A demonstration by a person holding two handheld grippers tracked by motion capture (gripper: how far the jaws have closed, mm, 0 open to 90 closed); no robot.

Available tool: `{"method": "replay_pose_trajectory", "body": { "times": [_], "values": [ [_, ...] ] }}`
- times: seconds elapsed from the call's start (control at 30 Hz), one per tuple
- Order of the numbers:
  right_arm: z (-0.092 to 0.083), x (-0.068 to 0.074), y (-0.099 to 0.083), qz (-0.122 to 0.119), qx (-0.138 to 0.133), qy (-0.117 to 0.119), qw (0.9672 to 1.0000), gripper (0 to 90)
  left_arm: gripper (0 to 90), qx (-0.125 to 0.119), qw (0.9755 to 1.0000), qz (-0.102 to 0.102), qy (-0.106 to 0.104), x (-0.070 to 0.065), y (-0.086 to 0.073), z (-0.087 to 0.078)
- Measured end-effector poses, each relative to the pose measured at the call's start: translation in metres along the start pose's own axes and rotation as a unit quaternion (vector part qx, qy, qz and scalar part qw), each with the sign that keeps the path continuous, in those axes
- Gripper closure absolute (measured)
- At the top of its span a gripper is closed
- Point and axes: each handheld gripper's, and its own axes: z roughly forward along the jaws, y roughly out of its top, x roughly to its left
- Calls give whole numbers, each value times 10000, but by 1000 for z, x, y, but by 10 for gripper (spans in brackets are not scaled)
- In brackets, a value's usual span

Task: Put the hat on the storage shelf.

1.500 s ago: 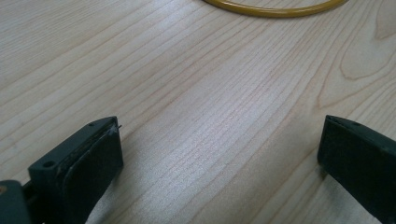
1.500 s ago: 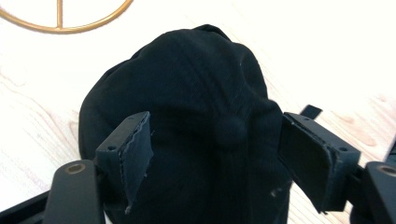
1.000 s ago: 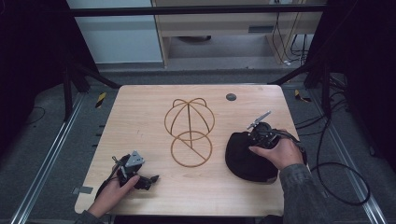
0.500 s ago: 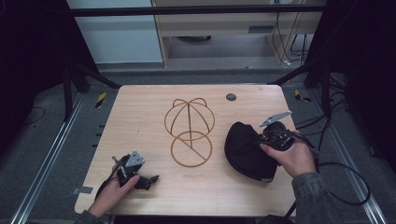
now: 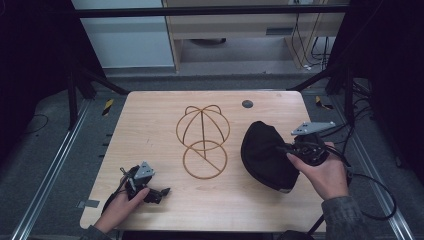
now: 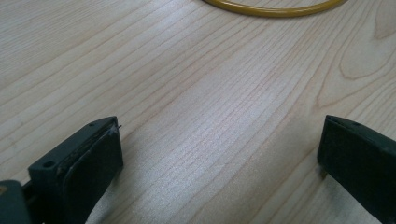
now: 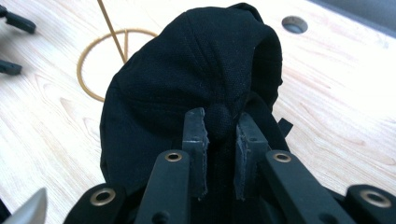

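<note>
A black cap (image 5: 262, 152) stands tilted up off the wooden table (image 5: 150, 130) at the right, its lower edge near the tabletop. My right gripper (image 5: 281, 148) reaches into it from the right. In the right gripper view, the right gripper (image 7: 219, 123) is shut on a bunched fold of the black cap (image 7: 196, 70). A gold wire hat stand (image 5: 202, 140) sits at the table's middle, left of the cap. My left gripper (image 5: 161, 194) rests near the front left edge. The left gripper (image 6: 219, 133) is open over bare wood, the stand's ring (image 6: 275, 7) ahead of it.
A round dark hole (image 5: 247, 104) lies in the tabletop behind the cap. Dark floor, metal rails and cables surround the table. A cable trails from the right gripper off the table's right side.
The right hand has moved right and upward, and the cap has gone from lying flat to being tipped up in the gripper. The left hand has stayed put.
</note>
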Motion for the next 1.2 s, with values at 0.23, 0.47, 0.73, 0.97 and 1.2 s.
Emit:
{"method": "replay_pose_trajectory", "body": {
  "times": [0.23,0.47,0.73,0.97,1.2],
  "values": [
    [-19,4,-2,117,-394,75,9991,779,0,0,10000,0,1,0,0,0],
    [-29,9,-1,166,-623,117,9978,779,0,-1,10000,-1,0,0,0,0],
    [-44,17,10,112,-950,69,9954,781,0,-1,10000,-1,0,0,0,0],
    [-56,20,24,118,-1148,59,9933,781,0,-1,10000,0,1,0,0,0],
    [-63,25,44,52,-1228,69,9924,781,0,-1,10000,0,-4,0,0,0]
  ]
}}
